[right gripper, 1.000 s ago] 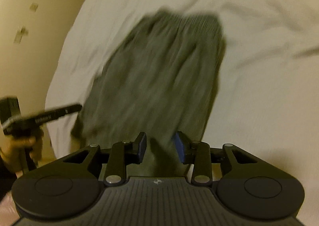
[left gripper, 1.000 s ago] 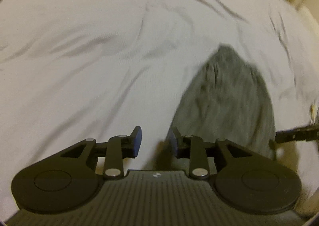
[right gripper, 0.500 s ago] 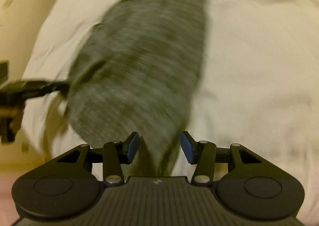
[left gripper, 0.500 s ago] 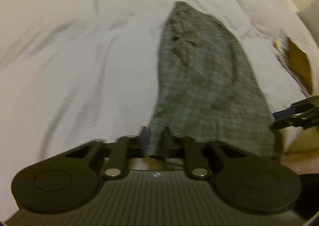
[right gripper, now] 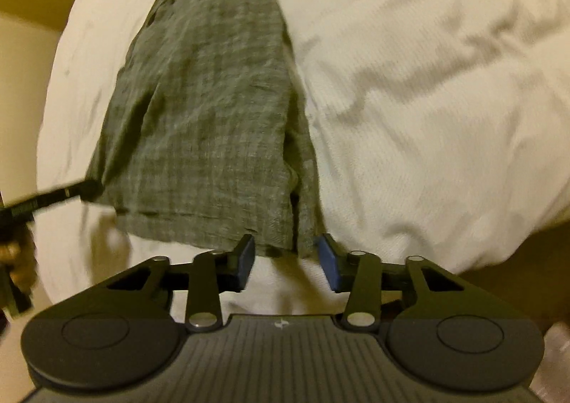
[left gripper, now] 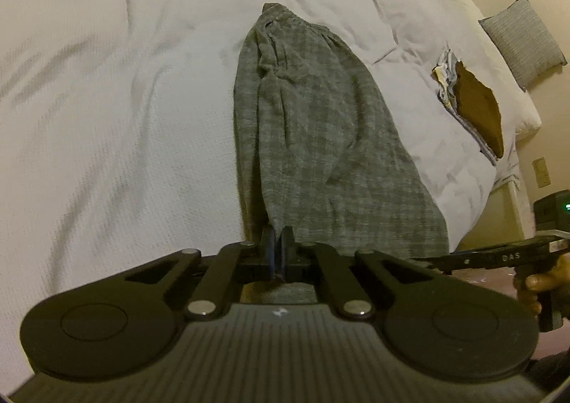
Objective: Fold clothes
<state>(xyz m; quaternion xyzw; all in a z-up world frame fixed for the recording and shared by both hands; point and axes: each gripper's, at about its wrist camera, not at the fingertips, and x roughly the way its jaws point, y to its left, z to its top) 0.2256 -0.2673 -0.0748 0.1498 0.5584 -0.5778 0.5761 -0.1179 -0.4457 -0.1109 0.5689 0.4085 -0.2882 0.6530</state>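
Both wrist views low over bed point(left gripper: 107, 100)

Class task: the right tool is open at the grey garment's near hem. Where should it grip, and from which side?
Probably the near hem corner of the grey garment, from the bed's near edge: that corner already lies between the right tool's open fingers.

light: dim, warm yellow | focus: left view sharp, right view motion-blurred | edges: fisheye curvature, dark corners

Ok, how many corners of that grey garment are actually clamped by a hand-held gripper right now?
1. The left hand-held gripper is shut on the grey garment's near hem corner. The right hand-held gripper straddles the other corner, open.
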